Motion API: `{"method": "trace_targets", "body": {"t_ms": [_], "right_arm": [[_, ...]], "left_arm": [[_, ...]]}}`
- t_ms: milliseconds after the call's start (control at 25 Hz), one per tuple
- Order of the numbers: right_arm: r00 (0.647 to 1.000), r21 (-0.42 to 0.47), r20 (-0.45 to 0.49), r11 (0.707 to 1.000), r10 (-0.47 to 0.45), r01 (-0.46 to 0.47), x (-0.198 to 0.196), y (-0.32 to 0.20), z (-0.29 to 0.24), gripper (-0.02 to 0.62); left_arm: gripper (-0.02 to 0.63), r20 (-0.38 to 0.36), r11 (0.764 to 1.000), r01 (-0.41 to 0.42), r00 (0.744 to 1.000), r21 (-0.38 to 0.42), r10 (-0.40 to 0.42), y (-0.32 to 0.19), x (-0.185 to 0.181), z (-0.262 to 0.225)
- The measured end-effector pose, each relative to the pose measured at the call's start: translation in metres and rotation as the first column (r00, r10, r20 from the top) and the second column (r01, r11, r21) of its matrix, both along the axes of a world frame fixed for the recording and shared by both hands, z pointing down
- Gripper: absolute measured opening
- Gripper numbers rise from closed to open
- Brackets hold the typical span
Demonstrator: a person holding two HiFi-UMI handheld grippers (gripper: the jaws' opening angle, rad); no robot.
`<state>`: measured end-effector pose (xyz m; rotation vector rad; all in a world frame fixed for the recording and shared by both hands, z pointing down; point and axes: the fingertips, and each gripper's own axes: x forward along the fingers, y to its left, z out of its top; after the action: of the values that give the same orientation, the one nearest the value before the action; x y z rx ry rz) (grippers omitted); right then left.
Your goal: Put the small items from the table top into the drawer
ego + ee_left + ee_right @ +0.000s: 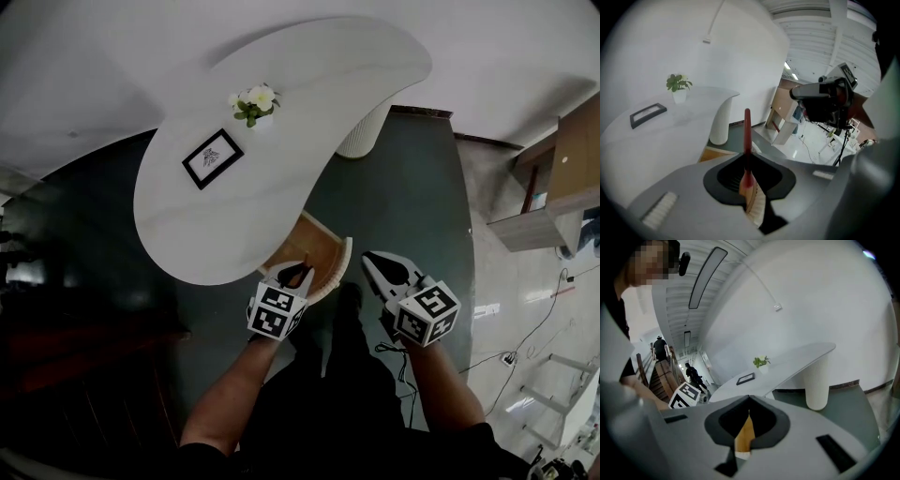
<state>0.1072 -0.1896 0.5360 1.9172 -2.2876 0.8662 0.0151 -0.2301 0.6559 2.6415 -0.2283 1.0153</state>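
Head view shows the drawer (pixel 307 242) pulled open under the near edge of the curved white desk (pixel 281 159), its wooden inside showing, though what lies in it is too small to tell. The left gripper (pixel 296 275) hangs just over the drawer's near corner, its fingers clamped on a slim red stick (pixel 747 133) that stands upright between them and is not yet released. The right gripper (pixel 372 262) is beside the drawer front with its fingers nearly together and nothing between them. On the desk only a small potted flower (pixel 253 103) and a black picture frame (pixel 212 157) remain, so this stick looks like one of the last loose pieces, perhaps the last. The desk stands on a ribbed white pillar (pixel 361 136) over dark green flooring (pixel 412 187), with pale tiles and wooden furniture to the right.
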Motion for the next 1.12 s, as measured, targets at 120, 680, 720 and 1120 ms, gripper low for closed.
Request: {"method": "trace_targets", "body": {"t_ms": [120, 680, 720, 1120], "right_arm": [[1.0, -0.014, 0.004, 1.0, 0.004, -0.003, 0.005, 0.006, 0.007, 0.012], [0.999, -0.039, 0.052, 0.999, 0.015, -0.013, 0.032, 0.008, 0.03, 0.012], [0.998, -0.041, 0.056, 0.999, 0.017, -0.015, 0.034, 0.007, 0.032, 0.012], [0.996, -0.082, 0.08, 0.996, 0.04, -0.033, 0.055, 0.014, 0.056, 0.012]], "left_arm": [[0.057, 0.07, 1.0, -0.026, 0.997, 0.008, 0.026, 0.001, 0.005, 0.024], [0.057, 0.389, 0.977, -0.184, 0.896, -0.112, 0.213, 0.005, 0.005, 0.128], [0.058, 0.404, 0.974, -0.196, 0.887, -0.111, 0.224, 0.004, 0.005, 0.134], [0.058, 0.554, 0.942, -0.319, 0.767, -0.108, 0.324, -0.002, -0.008, 0.181]]}}
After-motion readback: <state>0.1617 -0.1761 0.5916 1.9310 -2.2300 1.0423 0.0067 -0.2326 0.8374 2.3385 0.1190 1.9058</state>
